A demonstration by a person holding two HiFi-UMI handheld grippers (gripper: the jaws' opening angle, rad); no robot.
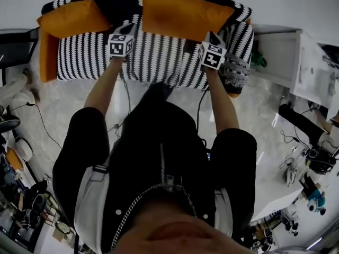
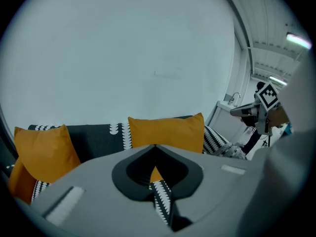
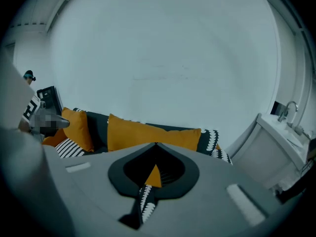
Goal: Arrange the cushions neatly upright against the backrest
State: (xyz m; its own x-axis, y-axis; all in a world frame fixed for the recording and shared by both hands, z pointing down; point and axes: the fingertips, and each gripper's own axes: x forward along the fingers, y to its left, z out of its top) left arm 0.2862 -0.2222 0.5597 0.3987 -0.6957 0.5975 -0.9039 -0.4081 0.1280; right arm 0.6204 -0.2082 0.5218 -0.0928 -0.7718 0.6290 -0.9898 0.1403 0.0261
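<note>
Both cushions stand against the sofa's (image 1: 159, 57) backrest along the top of the head view: a wide orange cushion (image 1: 185, 15) at upper centre and a smaller orange cushion (image 1: 71, 17) at upper left, which leans a little.

Another orange piece (image 1: 47, 57) runs down the sofa's left end. Whether it is a third cushion or the armrest is hard to tell. At the right end lies a grey patterned bundle (image 1: 235, 67) with a scrap of orange under it, and its shape is unclear.

The left gripper (image 1: 128, 29) and the right gripper (image 1: 212, 36) are held out over the striped seat, just short of the wide cushion and apart from it. In each gripper view the jaws are pressed together with nothing between them. Only a sliver of orange and sofa pattern shows through the notch behind the tips.

The grippers' own grey bodies fill the lower half of those views and hide the seat. The person's torso covers the sofa's front edge at mid-frame in the head view. A white cabinet (image 1: 280, 52) at the right is partly cut off.
</note>
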